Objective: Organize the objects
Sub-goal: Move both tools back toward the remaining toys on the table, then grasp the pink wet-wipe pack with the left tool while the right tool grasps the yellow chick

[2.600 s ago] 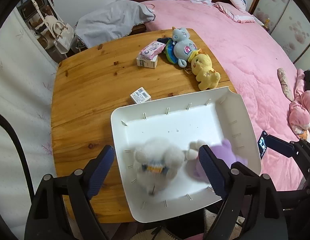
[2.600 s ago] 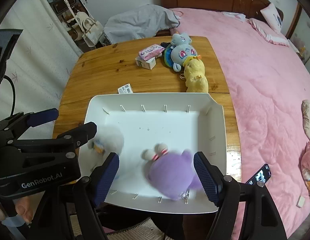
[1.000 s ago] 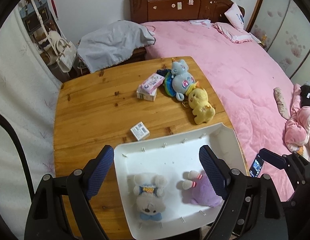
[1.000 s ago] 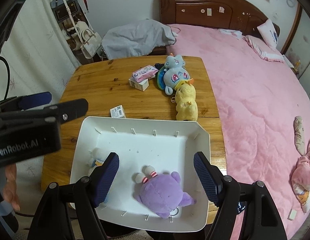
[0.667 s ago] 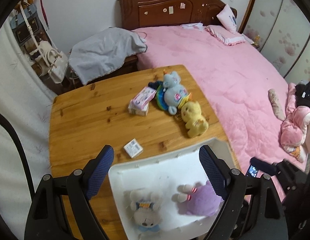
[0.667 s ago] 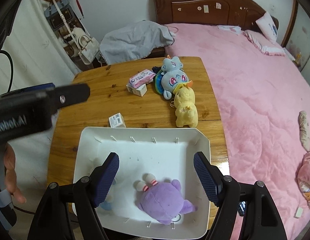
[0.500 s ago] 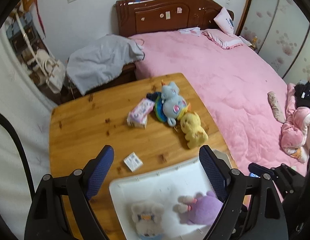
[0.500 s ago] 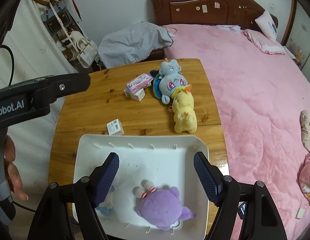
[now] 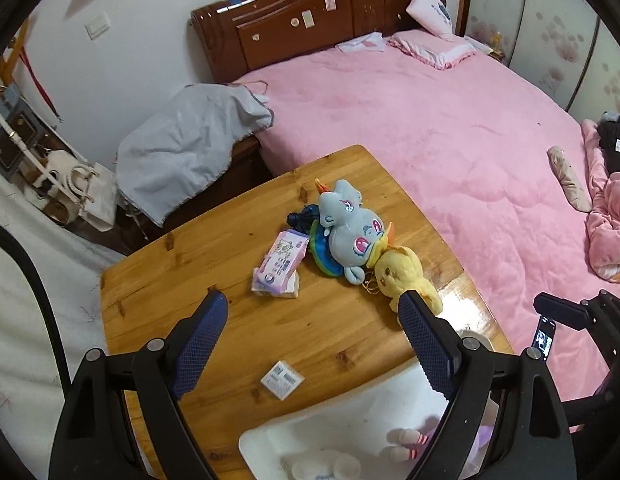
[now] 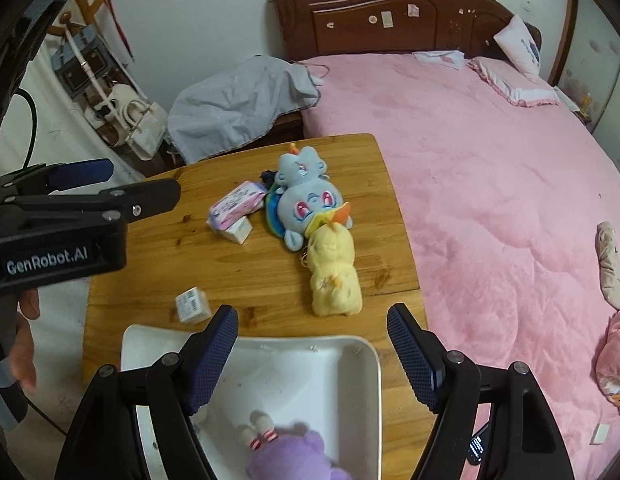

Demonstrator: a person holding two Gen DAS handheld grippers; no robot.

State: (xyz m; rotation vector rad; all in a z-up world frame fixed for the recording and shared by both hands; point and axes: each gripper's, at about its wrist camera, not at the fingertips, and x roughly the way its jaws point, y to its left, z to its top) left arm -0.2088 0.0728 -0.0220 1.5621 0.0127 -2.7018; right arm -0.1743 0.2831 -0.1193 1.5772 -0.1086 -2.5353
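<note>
A white tray [image 10: 361, 396] sits at the near edge of the wooden table [image 9: 158, 280]; it also shows in the left wrist view [image 9: 341, 420]. A purple plush [image 10: 290, 460] lies in it, and a white plush [image 9: 329, 466] beside it. On the table lie a blue plush [image 9: 345, 232], a yellow chick plush [image 9: 405, 276], a pink tissue pack [image 9: 282, 260] on a small box, and a small white box [image 9: 282, 380]. My left gripper [image 9: 313, 344] is open and empty, high above the table. My right gripper [image 10: 311, 360] is open and empty above the tray's far rim.
A pink bed [image 9: 449, 140] runs along the table's right side. A grey cloth [image 9: 190, 136] drapes over furniture behind the table. Bags [image 10: 130, 120] hang at the left wall. A phone [image 9: 543, 338] shows at the right.
Both grippers have pulled back and up from the tray, leaving the two plush toys in it. More of the table and room has come into view.
</note>
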